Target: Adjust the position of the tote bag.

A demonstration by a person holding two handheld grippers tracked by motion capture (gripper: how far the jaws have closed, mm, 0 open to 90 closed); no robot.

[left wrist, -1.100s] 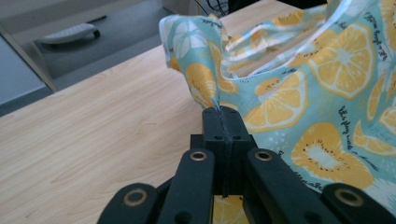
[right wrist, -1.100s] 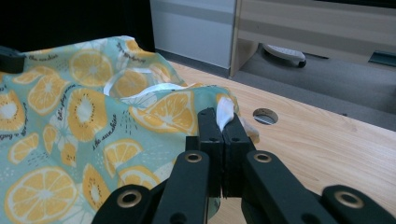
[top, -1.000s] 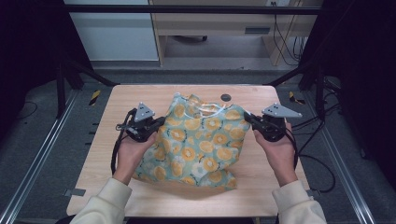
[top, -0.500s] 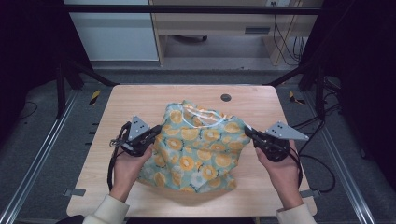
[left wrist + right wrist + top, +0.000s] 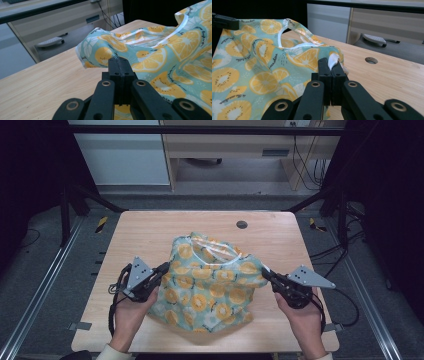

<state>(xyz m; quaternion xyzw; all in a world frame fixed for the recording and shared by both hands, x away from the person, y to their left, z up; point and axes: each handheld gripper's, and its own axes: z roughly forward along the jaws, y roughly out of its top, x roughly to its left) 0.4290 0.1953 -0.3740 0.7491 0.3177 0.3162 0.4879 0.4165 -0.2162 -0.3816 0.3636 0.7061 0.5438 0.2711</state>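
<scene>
Fabric (image 5: 212, 287) printed with orange slices on teal lies at the middle of the wooden table (image 5: 150, 235), stretched between 2 grippers. Since a second ago it has come toward 6 o'clock, nearer the person, and is pulled wider and flatter, with both hands drawn back and apart. The left gripper (image 5: 164, 269) is clamped on the cloth's edge at 9 o'clock; in the left gripper view its jaws are pressed together on a pinch of fabric (image 5: 120, 63). The right gripper (image 5: 266, 274) is clamped at 3 o'clock, its jaws pinching a white-trimmed corner (image 5: 333, 61). The cloth's near hem lies close to the table's 6 o'clock edge; bare wood stays open from 10 to 2 o'clock. Count: 1 cloth, 2 grippers, 1 round hole (image 5: 242, 224) in the table at 1 o'clock.
</scene>
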